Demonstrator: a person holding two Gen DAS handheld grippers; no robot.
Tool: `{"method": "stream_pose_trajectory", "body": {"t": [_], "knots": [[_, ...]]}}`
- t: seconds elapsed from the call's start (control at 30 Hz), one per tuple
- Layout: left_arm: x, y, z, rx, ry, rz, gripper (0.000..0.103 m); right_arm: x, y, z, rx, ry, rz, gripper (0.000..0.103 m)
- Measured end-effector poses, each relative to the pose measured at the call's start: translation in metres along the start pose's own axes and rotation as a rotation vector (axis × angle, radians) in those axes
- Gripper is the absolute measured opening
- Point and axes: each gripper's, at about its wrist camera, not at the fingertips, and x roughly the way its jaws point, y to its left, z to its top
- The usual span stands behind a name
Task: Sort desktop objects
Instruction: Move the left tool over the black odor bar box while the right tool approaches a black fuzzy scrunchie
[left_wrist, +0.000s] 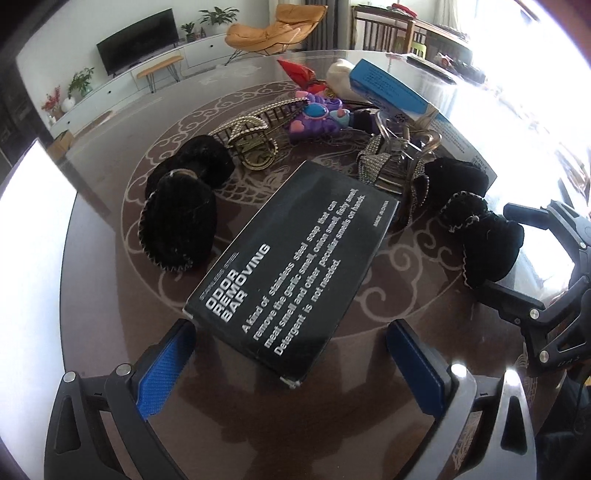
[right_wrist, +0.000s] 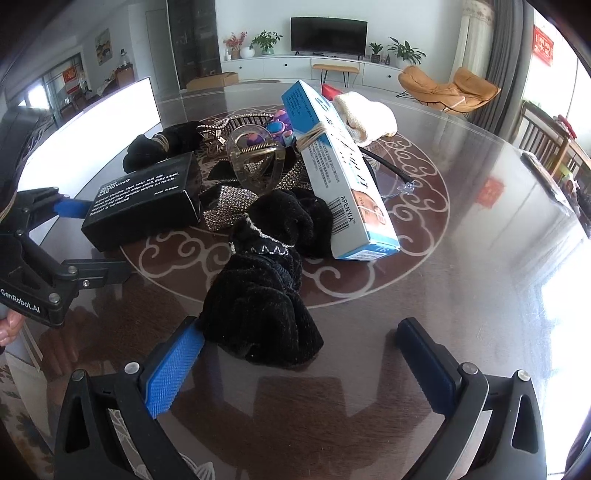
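Both grippers, left (left_wrist: 291, 369) and right (right_wrist: 295, 363), gape wide, holding nothing. The black box (left_wrist: 295, 266) lies between the left fingers; a scrunchie (right_wrist: 262, 299) lies right of the box. Only the right view shows glasses (right_wrist: 391, 181) behind the blue box (right_wrist: 340, 170).

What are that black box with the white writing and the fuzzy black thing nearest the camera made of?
The black box looks like matte printed cardboard: crisp folded edges, a whitish scuffed corner. The fuzzy black scrunchie seems velvet-like fabric, soft pile in gathered folds, with pale stitched trim.
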Motion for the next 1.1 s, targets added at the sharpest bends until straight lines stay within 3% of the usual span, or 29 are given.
{"method": "stream_pose_trajectory", "body": {"t": [0.1, 0.23, 0.5, 0.7, 0.77, 0.83, 0.9, 1.1], "knots": [[0.002, -0.006, 0.017, 0.091, 0.002, 0.051, 0.103, 0.000, -0.003, 0.002, 0.008, -0.001, -0.007, 0.103], [0.007, -0.004, 0.038, 0.118, 0.000, 0.061, 0.103, -0.002, -0.004, 0.003, 0.012, -0.001, -0.009, 0.103], [0.028, 0.018, 0.076, -0.042, 0.022, -0.061, 0.103, -0.003, -0.004, 0.003, 0.012, -0.001, -0.008, 0.103], [0.031, 0.017, 0.079, -0.108, 0.010, -0.042, 0.103, -0.002, -0.004, 0.003, 0.012, -0.001, -0.011, 0.103], [0.023, 0.007, 0.064, -0.143, -0.028, -0.016, 0.097, -0.002, -0.004, 0.004, 0.012, -0.001, -0.011, 0.103], [0.013, -0.001, 0.049, -0.181, -0.075, 0.024, 0.074, -0.002, -0.004, 0.004, 0.017, -0.001, -0.014, 0.103], [0.000, -0.003, 0.026, -0.234, -0.094, 0.039, 0.061, -0.002, -0.005, 0.005, 0.021, -0.001, -0.017, 0.103], [-0.020, 0.005, -0.029, -0.441, -0.102, 0.123, 0.058, -0.001, -0.007, 0.007, 0.028, -0.001, -0.021, 0.103]]}}
